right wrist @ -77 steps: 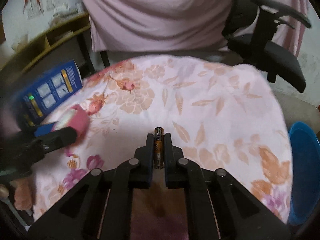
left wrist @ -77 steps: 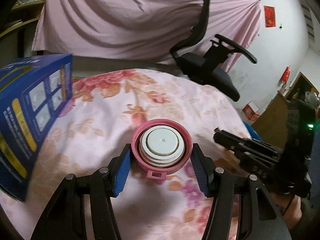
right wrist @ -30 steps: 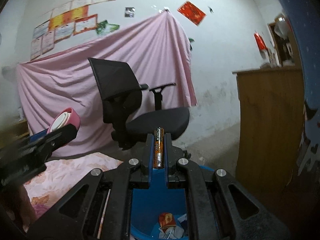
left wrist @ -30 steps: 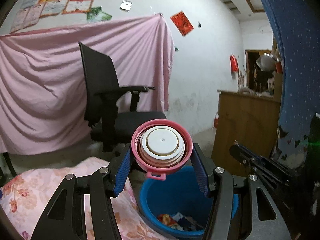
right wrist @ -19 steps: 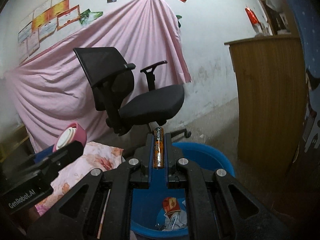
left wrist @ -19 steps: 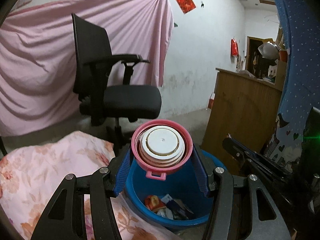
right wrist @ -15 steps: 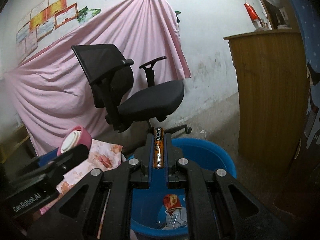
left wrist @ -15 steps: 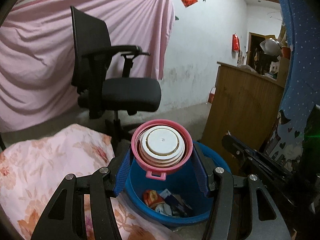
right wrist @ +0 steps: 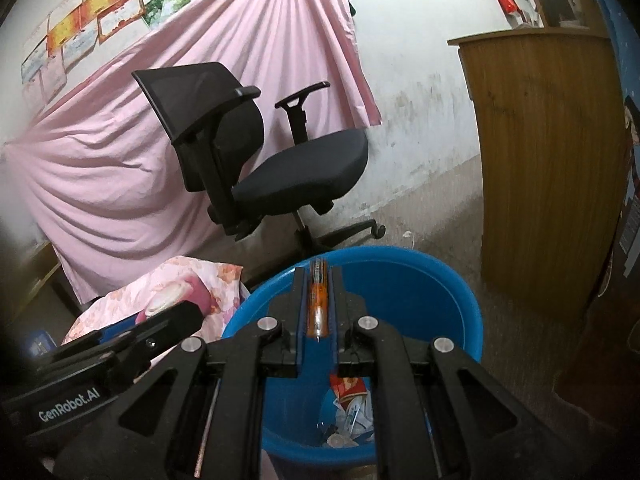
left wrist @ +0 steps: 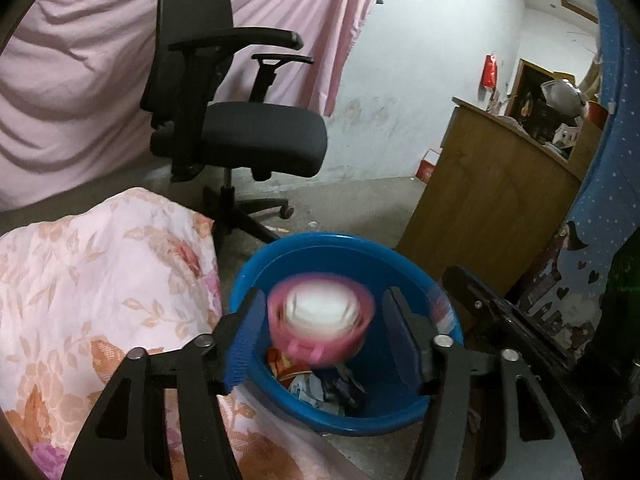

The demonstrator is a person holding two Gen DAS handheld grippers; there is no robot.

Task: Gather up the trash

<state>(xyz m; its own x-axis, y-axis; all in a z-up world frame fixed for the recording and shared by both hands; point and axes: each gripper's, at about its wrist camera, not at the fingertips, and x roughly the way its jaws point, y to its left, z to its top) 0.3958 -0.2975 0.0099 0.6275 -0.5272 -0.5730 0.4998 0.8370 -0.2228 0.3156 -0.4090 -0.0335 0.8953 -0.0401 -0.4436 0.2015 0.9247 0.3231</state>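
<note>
Your left tongs [left wrist: 324, 328] are opening; the blurred pink lid [left wrist: 321, 321] sits loose between them above the blue bin [left wrist: 404, 404]. Right tongs [right wrist: 319, 280] clench a battery [right wrist: 318, 304], label unreadable. "GenRobot.AI" marks the left tongs.

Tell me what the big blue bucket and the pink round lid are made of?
The round blue bucket looks like plastic: smooth, evenly coloured walls with a soft shine and a rolled rim. The pink round lid with a white centre also seems plastic, with a moulded tab at its edge, though it is blurred, so its finish is hard to judge.
</note>
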